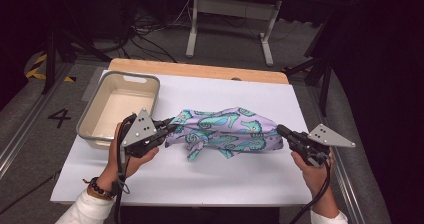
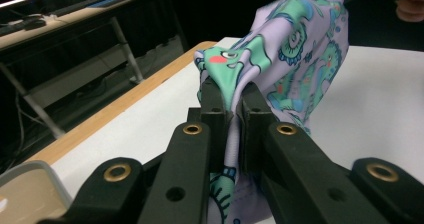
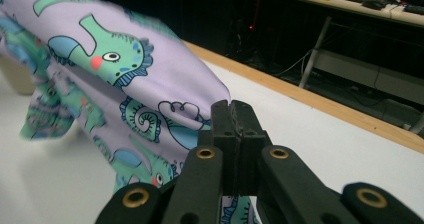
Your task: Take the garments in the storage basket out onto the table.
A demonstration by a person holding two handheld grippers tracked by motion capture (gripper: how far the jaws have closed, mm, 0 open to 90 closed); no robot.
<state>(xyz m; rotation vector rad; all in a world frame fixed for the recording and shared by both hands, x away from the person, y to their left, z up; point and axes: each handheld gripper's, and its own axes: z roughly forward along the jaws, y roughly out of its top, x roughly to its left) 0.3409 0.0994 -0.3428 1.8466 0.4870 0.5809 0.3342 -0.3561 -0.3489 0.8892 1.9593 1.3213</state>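
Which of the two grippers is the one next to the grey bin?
The left gripper, shut on the seahorse-print cloth, sits beside the grey bin. The right gripper grips the cloth's opposite end, with only white table cover around it.

High view looks down the table (image 1: 150,184); gripper views sit close, sharing the cloth (image 1: 225,131).

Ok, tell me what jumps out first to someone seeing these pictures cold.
The lilac cloth printed with green seahorses draws the eye, strung up between the two grippers over the middle of the white table. The left gripper pinches one end and the right gripper clamps the other. At the table's left stands an empty beige bin.
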